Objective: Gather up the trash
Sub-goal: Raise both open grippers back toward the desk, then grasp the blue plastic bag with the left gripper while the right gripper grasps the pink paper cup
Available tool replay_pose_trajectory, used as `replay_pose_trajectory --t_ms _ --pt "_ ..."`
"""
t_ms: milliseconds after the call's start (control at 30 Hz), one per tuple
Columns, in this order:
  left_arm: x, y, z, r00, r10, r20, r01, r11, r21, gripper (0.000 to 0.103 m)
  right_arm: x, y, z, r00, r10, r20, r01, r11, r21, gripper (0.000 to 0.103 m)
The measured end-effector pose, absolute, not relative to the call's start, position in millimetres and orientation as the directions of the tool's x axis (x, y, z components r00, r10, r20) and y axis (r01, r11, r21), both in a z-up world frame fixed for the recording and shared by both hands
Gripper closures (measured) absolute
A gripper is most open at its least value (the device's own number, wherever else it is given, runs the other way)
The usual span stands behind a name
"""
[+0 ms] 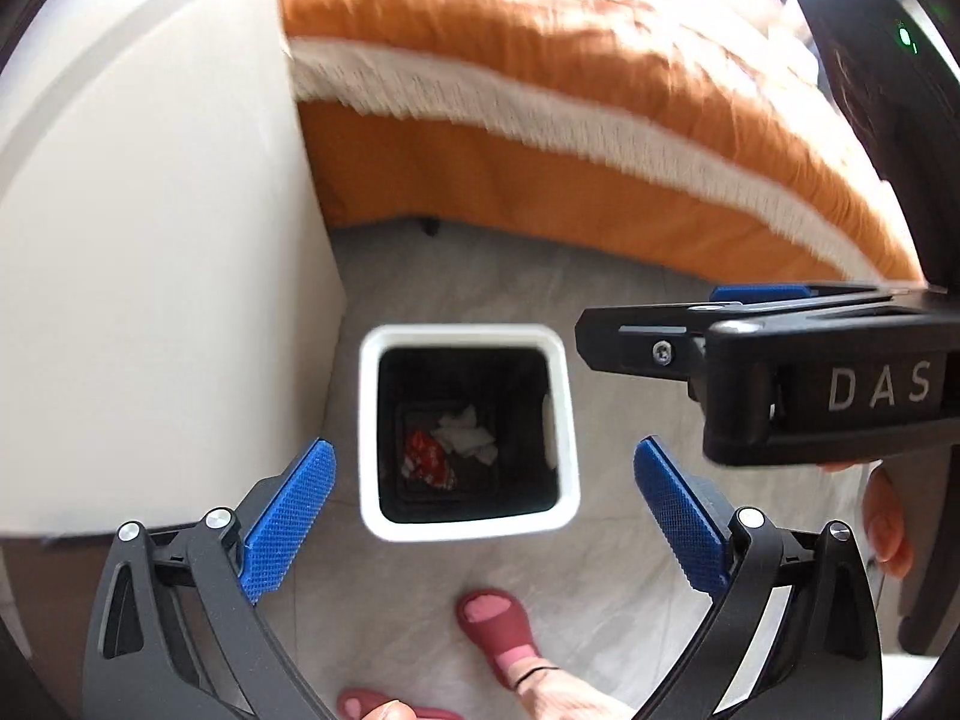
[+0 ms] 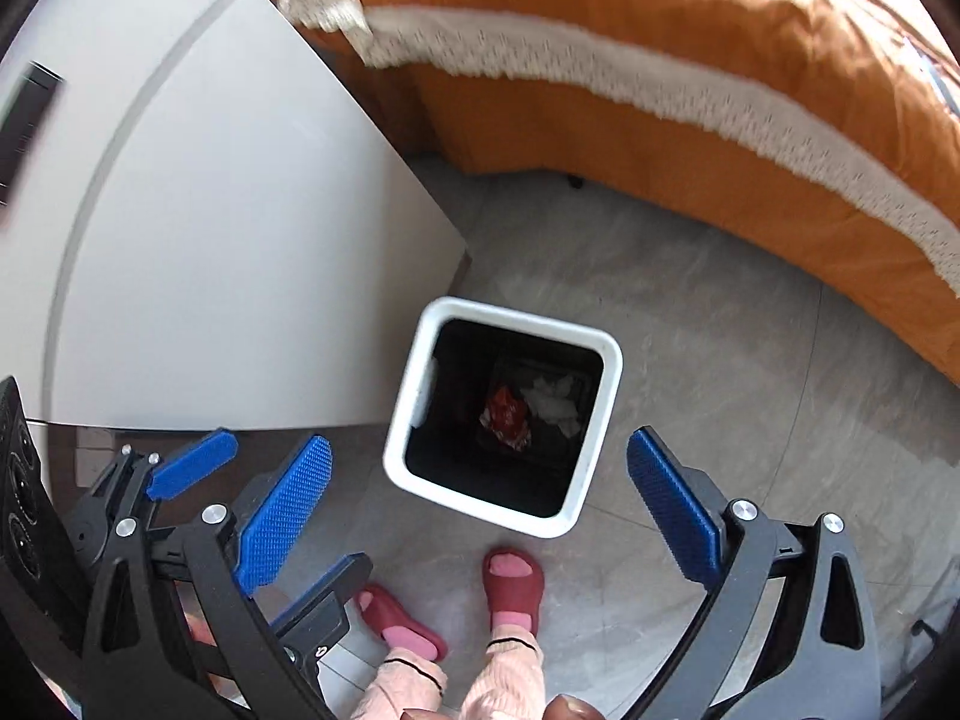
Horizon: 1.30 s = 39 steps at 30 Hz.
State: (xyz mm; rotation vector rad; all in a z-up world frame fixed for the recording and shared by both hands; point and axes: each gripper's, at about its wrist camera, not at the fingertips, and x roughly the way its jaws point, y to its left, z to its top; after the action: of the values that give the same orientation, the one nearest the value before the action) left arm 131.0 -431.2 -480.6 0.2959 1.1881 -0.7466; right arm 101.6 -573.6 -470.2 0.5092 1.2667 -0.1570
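Both grippers, left gripper and right gripper, hung jaws apart and empty above the bin, positioned so wrapper and tissue landed inside.

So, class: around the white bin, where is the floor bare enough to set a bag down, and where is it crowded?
Bare grey floor lies between the white bin and the orange bed. Crowded: the white cabinet stands close beside the bin, and the person's red slippers stand just before it.
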Motion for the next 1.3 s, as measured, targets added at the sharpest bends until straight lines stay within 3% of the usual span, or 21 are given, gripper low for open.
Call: replay_pose_trajectory --t_ms 167,400,633,1000,1300 --pt "114 -409 -389 0.250 -0.405 -0.879 0.629 0.759 -0.171 0.005 90 -562 -384 0.424 0.135 -0.896 0.366 0.879 0.305 0.005" --pt "94 -366 -276 0.363 -0.421 -0.831 0.572 0.805 -0.158 0.005 80 -526 -260 0.603 0.125 -0.788 0.205 0.930 0.304 0.005" --pt "86 -290 -188 0.568 -0.317 -0.760 0.363 0.925 -0.114 0.005 91 -462 -170 0.724 0.206 -0.659 -0.056 0.969 0.242 0.005" --pt "101 -152 -129 0.723 -0.069 -0.687 0.093 0.996 -0.002 0.005 113 -346 -121 0.717 0.372 -0.590 -0.333 0.926 0.179 0.005" --pt "125 -98 -139 0.736 0.018 -0.677 0.086 0.989 0.120 0.005 140 -274 -134 0.679 0.356 -0.642 -0.374 0.920 0.114 0.005"
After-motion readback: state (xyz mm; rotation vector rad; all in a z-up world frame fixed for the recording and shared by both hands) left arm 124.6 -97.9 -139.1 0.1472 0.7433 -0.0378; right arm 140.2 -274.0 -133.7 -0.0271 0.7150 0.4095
